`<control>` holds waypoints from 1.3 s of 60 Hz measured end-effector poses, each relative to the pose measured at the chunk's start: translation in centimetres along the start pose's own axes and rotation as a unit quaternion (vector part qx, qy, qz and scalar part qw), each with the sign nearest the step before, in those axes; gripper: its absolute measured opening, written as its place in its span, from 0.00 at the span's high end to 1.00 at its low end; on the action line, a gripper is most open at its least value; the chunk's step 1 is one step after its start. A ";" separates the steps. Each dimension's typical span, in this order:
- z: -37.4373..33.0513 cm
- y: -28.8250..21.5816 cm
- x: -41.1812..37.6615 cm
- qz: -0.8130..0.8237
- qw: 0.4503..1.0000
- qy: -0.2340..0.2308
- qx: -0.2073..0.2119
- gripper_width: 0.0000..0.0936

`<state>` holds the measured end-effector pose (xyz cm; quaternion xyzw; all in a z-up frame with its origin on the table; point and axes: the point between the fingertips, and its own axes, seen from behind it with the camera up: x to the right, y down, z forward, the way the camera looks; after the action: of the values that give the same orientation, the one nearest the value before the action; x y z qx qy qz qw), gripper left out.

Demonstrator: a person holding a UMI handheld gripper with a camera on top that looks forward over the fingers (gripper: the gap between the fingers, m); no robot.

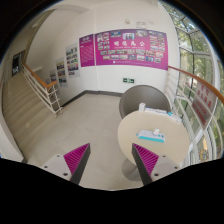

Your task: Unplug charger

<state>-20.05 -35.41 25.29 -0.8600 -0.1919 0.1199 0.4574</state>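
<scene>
A round white table [140, 120] stands ahead and to the right of my fingers. On it lies a small white and teal object [152, 134]; I cannot tell whether it is the charger or a socket strip. My gripper [112, 150] is open and empty. Its two magenta pads [78, 160] are wide apart above the pale floor, and the right finger overlaps the table's near edge. The object lies beyond the right fingertip, apart from it. No cable or plug can be made out.
A grey rounded chair [143, 97] stands behind the table. A staircase with a wooden handrail [40, 85] rises at the left. Magenta posters [122, 47] hang on the far wall. Glass panels [196, 70] run along the right. Open floor [85, 115] lies ahead.
</scene>
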 end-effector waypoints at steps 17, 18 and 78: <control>5.6 5.4 5.4 0.019 0.998 0.028 -0.047 0.08; 6.1 5.9 6.0 0.022 0.998 0.032 -0.051 0.08; 34.5 3.6 30.7 0.105 0.980 0.167 0.022 0.89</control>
<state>-4.91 1.84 2.25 -0.8729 -0.0184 0.0260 0.4869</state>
